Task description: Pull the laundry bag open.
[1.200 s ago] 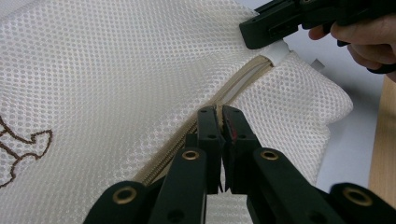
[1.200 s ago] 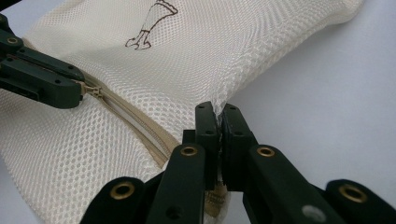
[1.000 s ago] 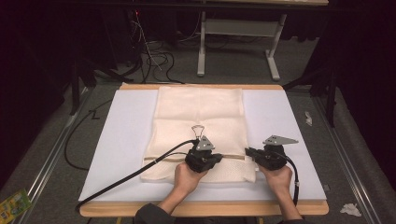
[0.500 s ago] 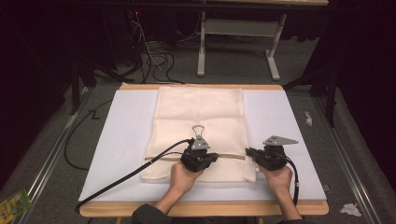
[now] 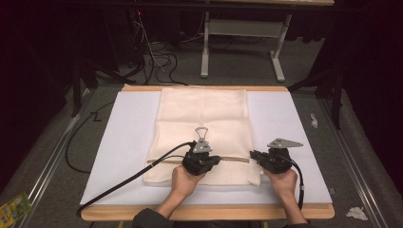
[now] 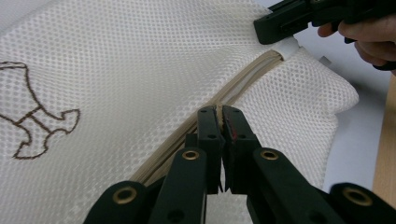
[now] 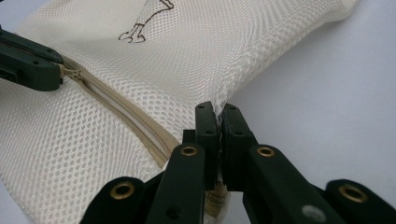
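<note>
Gripping the zipper (image 6: 243, 84) of the mesh laundry bag (image 5: 204, 114), left gripper (image 6: 220, 111) at lower centre of its own view, jaws clamped tight on what looks like the slider or pull. Bag lying flat on the white table (image 5: 119, 156), centre of the high view, zipper line running across its near part. Further right, right gripper (image 7: 218, 111) pinched shut on the bag's edge at the zipper's end, low in the right gripper view; same pair seen from above as left (image 5: 202, 161) and right (image 5: 273, 159), side by side, well apart.

Risks from here: pulling along the zipper with slack mesh, bunching fabric, jamming teeth. Thin pull slipping out of narrow pads under sideways tug. Right-hand anchor holding only a little mesh — likely to tear free or lift the whole bag off the table. Tugging at an angle, dragging the bag instead of running the slider.
</note>
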